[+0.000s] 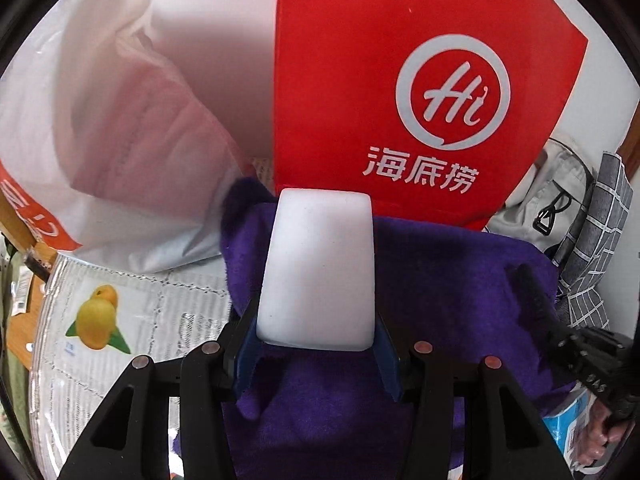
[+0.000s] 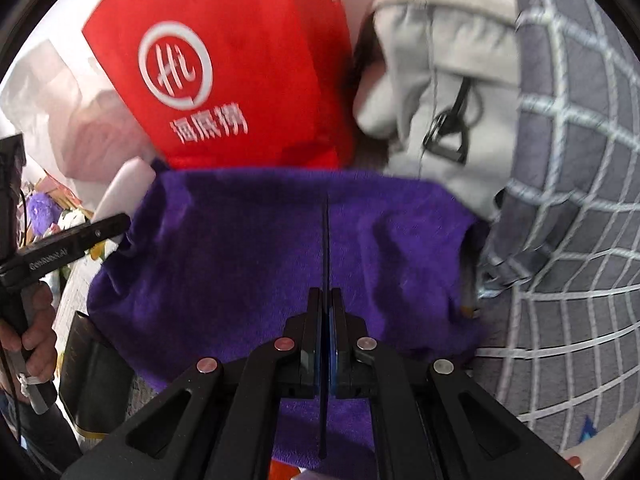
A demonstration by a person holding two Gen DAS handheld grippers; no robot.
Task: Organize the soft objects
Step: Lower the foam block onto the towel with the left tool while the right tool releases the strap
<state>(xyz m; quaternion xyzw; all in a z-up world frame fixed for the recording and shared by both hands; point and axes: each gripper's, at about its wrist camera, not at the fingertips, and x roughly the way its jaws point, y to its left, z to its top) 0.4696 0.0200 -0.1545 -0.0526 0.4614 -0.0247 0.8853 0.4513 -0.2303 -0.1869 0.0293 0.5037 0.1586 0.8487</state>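
Left wrist view showed the left gripper (image 1: 320,272) clamped on a white foam block (image 1: 320,268) just above the purple towel (image 1: 460,280), its long side running left to right; the right gripper (image 2: 325,280), jaws together, probably pinched its right part.

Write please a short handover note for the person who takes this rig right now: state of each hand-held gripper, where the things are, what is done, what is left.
Left hand-held gripper: shut on the white foam block, held above the purple towel.
Right hand-held gripper: shut, nothing visibly held, over the same towel.
Behind the towel stands the red bag; a white plastic bag is at its left, a grey garment and a checked grey cloth at its right.
Done: block picked up.
Left: place the block, probably then sort the towel and cloths; the destination is not visible.
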